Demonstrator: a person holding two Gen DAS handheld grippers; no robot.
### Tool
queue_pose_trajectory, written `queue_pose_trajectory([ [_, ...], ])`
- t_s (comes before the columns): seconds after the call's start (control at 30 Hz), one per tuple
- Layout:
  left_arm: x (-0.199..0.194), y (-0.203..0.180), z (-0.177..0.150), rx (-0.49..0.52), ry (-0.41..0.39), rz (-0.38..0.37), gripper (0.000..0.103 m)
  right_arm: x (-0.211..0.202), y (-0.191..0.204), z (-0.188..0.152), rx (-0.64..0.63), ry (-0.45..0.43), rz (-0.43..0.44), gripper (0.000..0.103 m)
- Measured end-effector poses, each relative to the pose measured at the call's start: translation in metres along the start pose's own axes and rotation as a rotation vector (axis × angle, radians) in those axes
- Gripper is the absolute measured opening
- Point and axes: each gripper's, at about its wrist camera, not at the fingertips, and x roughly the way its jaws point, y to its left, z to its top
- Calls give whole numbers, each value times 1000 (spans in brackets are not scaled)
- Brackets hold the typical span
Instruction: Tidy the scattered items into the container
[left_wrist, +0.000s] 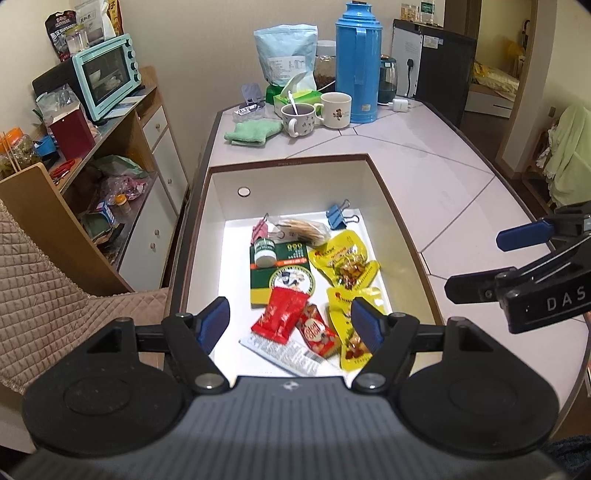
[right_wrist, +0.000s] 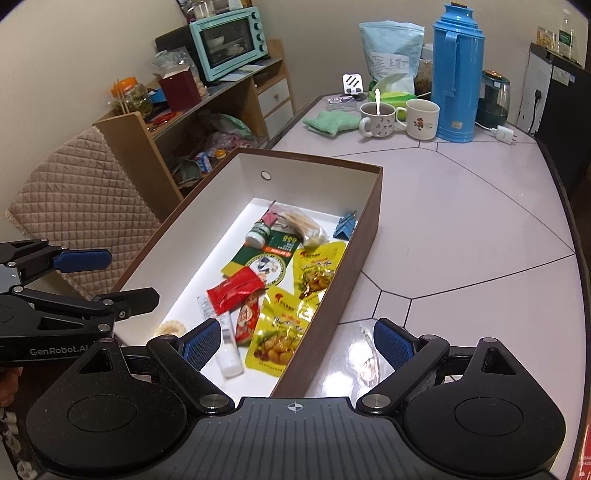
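Both grippers hang with jaws apart and empty over a box already full of small items.

The brown box (left_wrist: 399, 236) sits on the white counter (left_wrist: 443, 177), its white inside holding two yellow snack packets (left_wrist: 343, 258), a red packet (left_wrist: 282, 319), a green card (left_wrist: 280, 273), a small bottle (left_wrist: 265, 252), a white tube (right_wrist: 229, 350) and a blue binder clip (left_wrist: 338, 216). The left gripper (left_wrist: 288, 325) hovers above the box's near end, jaws wide with nothing between them. The right gripper (right_wrist: 297, 343) straddles the box's near right wall, jaws wide and empty. Far along the counter stand a blue flask (left_wrist: 357, 62) and two mugs (left_wrist: 334, 109).
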Motion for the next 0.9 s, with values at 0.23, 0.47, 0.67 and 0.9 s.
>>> queue_pose_trajectory([
  [0.23, -9, -10, -18, -13, 29, 22, 74, -7, 3, -18, -28, 17, 21, 92],
  [0.47, -12, -21, -36, -29, 67, 38, 74, -14, 0, -34, -50, 35, 31, 92],
  [0.67, -17, -30, -49, -38, 88, 50, 74, -21, -2, -48, -66, 44, 42, 92],
  [0.9, -23, -39, -62, -49, 107, 66, 74, -27, 0, -61, -104, 53, 67, 92],
])
